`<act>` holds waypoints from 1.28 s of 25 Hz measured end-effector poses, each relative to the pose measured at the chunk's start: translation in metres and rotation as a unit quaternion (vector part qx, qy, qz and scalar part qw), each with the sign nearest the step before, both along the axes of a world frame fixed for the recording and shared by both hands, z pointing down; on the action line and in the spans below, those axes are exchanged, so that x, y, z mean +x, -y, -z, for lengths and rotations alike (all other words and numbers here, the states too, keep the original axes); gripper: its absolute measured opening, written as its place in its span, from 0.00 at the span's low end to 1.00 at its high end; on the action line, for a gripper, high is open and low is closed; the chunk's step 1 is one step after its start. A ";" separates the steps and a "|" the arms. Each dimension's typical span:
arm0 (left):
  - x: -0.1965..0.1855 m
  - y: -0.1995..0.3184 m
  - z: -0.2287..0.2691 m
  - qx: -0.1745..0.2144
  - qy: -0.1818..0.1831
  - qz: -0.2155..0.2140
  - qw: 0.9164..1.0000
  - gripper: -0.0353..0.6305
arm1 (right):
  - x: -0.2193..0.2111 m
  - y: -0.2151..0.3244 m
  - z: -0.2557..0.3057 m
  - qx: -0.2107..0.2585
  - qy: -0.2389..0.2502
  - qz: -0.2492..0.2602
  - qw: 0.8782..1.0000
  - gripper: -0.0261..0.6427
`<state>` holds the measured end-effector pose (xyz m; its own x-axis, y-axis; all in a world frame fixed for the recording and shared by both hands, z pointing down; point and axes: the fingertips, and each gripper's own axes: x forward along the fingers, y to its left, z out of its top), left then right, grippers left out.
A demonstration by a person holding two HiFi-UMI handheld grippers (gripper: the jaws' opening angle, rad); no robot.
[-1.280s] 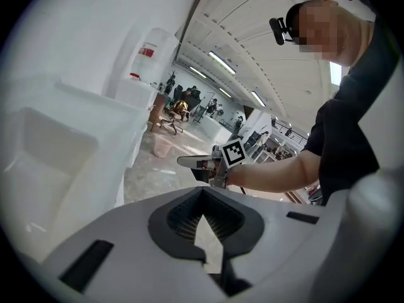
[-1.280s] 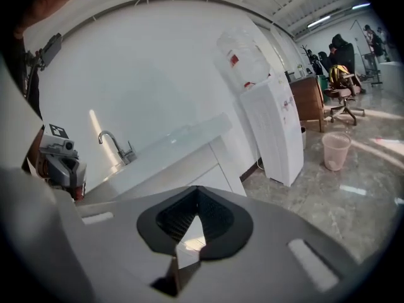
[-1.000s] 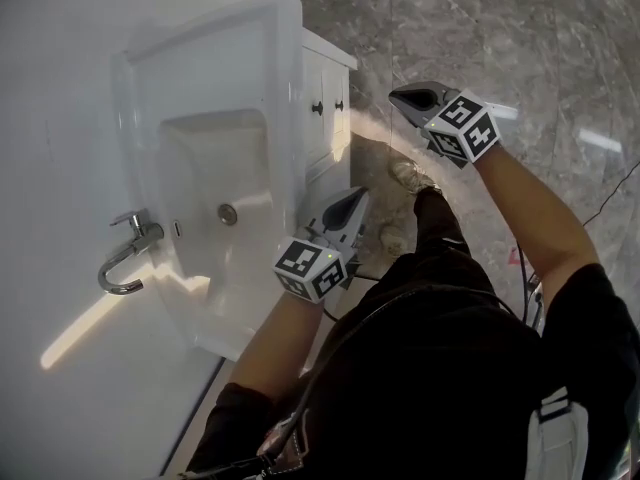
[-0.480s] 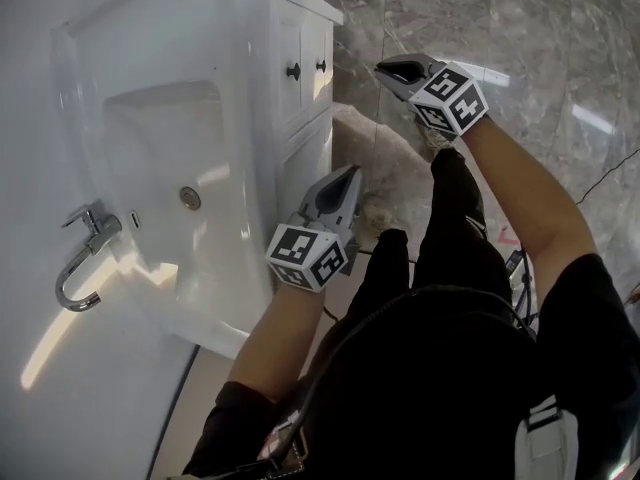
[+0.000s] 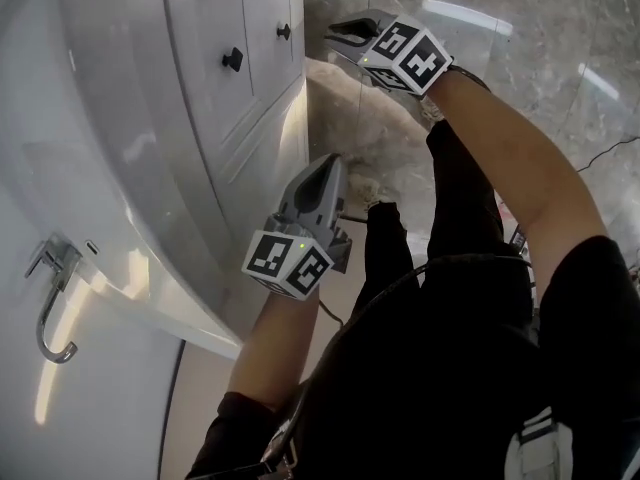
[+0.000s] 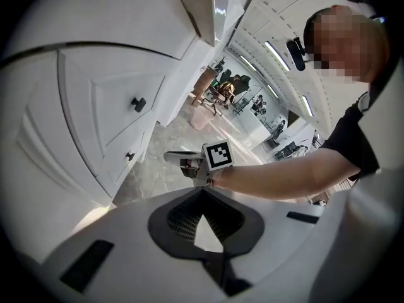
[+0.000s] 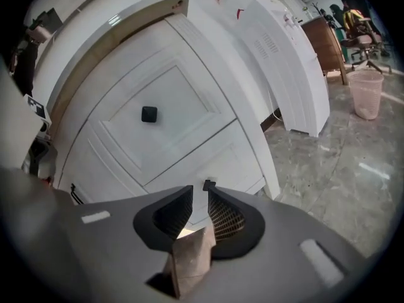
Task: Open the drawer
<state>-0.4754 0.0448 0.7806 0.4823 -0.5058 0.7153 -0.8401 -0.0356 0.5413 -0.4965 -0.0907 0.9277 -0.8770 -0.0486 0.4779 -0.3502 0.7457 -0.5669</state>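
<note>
The white vanity cabinet (image 5: 215, 118) fills the left of the head view, with black knobs (image 5: 232, 59) on its upper panels. In the right gripper view a door knob (image 7: 149, 113) sits above a plain lower panel (image 7: 211, 160). My right gripper (image 7: 200, 193) points at that lower panel. Its jaws have just been opening and stand a narrow gap apart with nothing between them. A small dark piece shows at the tips; I cannot tell whether it is a knob. My left gripper (image 5: 322, 168) hangs beside the cabinet front, shut and empty.
The basin's rim and a chrome tap (image 5: 50, 298) lie at the lower left. A beige mat (image 5: 370, 128) covers the marble floor in front of the cabinet. The person's dark trouser legs (image 5: 460, 198) are close by. A pink bin (image 7: 366, 93) and a white unit (image 7: 284, 62) stand beyond.
Both grippers have sunk from the level of the basin's rim down in front of the cabinet. The head view has dropped with them, and the cabinet front now looms larger.
</note>
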 end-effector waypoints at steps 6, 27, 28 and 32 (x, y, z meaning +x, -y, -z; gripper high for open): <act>-0.004 0.003 -0.042 -0.009 0.017 -0.002 1.000 0.04 | -0.024 -0.002 -0.028 -0.054 0.065 -0.014 0.996 0.16; -0.012 -0.019 -0.098 -0.016 0.022 0.026 0.999 0.04 | -0.103 0.006 -0.100 -0.098 0.080 0.026 0.992 0.30; -0.014 -0.018 -0.098 -0.015 0.021 0.028 0.999 0.04 | -0.107 0.006 -0.102 -0.097 0.076 0.028 0.992 0.30; -0.020 -0.016 -0.097 -0.009 0.021 0.031 0.999 0.04 | -0.114 0.009 -0.107 -0.091 0.067 0.035 0.993 0.30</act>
<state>-0.4952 0.0611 0.8775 0.4200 -0.5214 0.7428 -0.8620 0.0268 0.5062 -0.6108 -0.0999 1.0347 -0.9313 0.0922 0.3525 -0.2134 0.6462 -0.7328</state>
